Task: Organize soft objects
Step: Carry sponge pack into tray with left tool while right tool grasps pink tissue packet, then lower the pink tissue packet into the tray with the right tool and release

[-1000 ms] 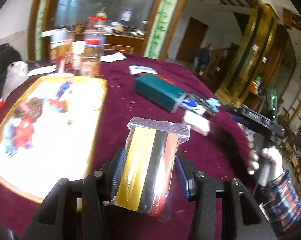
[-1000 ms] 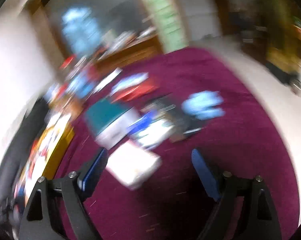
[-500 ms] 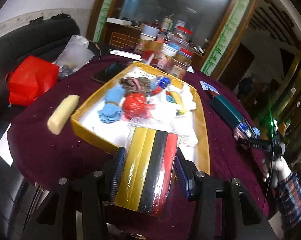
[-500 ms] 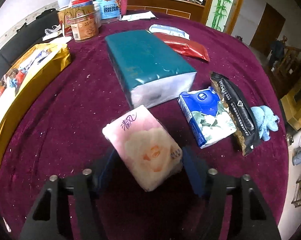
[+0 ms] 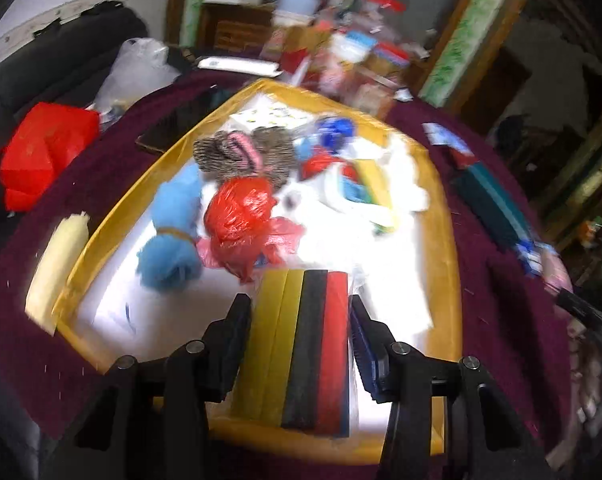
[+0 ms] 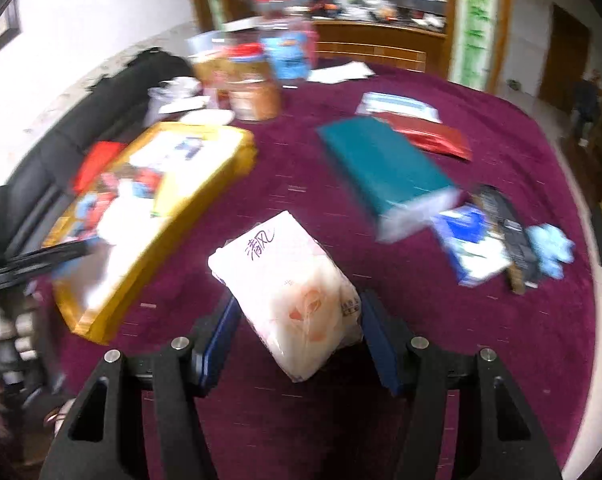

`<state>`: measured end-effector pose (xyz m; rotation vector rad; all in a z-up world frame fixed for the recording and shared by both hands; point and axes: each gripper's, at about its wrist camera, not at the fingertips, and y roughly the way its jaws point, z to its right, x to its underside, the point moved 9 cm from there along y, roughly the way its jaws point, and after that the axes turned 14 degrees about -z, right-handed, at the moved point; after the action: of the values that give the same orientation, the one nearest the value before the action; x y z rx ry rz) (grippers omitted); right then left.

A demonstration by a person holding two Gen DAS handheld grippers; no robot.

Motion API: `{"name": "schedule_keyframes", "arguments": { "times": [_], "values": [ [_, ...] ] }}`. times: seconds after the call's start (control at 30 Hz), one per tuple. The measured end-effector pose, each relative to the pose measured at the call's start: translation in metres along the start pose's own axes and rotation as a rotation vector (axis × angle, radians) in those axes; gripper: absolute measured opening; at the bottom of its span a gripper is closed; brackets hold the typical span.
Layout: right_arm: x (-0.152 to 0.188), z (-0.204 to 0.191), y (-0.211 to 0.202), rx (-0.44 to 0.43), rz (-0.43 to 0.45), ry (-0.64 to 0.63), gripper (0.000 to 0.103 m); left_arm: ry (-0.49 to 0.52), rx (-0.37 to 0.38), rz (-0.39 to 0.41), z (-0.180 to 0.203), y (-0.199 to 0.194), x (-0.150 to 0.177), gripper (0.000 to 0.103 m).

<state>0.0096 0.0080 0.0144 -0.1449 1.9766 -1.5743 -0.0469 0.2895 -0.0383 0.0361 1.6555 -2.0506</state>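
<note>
My left gripper (image 5: 299,344) is shut on a clear bag of yellow, black and red sponge strips (image 5: 301,344), held over the near edge of the gold-rimmed tray (image 5: 447,248). The tray holds a blue cloth (image 5: 171,232), a red plastic bag (image 5: 239,220), a knitted hat (image 5: 241,152) and white soft items. My right gripper (image 6: 297,324) is shut on a pink-white tissue pack (image 6: 293,288), lifted above the maroon table (image 6: 501,340). The tray also shows at the left in the right wrist view (image 6: 157,224).
A yellow sponge (image 5: 57,264) lies left of the tray. A teal tissue box (image 6: 385,172), blue tissue pack (image 6: 469,244), black packet (image 6: 509,236), light blue cloth (image 6: 553,244) and red packet (image 6: 429,136) lie on the table. Jars (image 6: 253,80) stand at the back. A black sofa (image 5: 41,64) is on the left.
My left gripper has carried the sponge bag forward over the tray's near edge. My right gripper has lifted the tissue pack and swung left toward the tray.
</note>
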Motion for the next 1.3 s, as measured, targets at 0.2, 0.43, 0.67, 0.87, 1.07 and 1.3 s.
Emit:
{"name": "schedule_keyframes", "arguments": {
  "times": [0.2,0.43,0.67,0.87,1.07,1.3],
  "values": [
    [-0.018,-0.115,0.021,-0.210,-0.085,-0.120,0.061,-0.080,0.111,0.052,-0.010,-0.021,0.005,0.058],
    [-0.026,-0.219,0.072,-0.484,-0.292,-0.090,0.061,-0.235,0.168,0.309,-0.066,-0.104,0.045,0.076],
    [-0.040,-0.195,0.103,-0.356,-0.253,0.081,0.061,-0.285,0.170,0.320,-0.098,-0.105,0.054,0.076],
    [-0.045,-0.200,0.110,-0.181,-0.218,0.009,0.066,-0.266,0.194,0.287,-0.089,-0.092,0.055,0.076],
    [-0.035,-0.188,0.065,-0.190,-0.071,-0.050,0.072,-0.210,0.170,0.247,-0.072,-0.086,0.060,0.076],
    [-0.006,-0.103,0.010,-0.071,0.097,0.027,0.074,-0.038,0.059,0.169,-0.019,-0.065,0.042,0.077]
  ]
}}
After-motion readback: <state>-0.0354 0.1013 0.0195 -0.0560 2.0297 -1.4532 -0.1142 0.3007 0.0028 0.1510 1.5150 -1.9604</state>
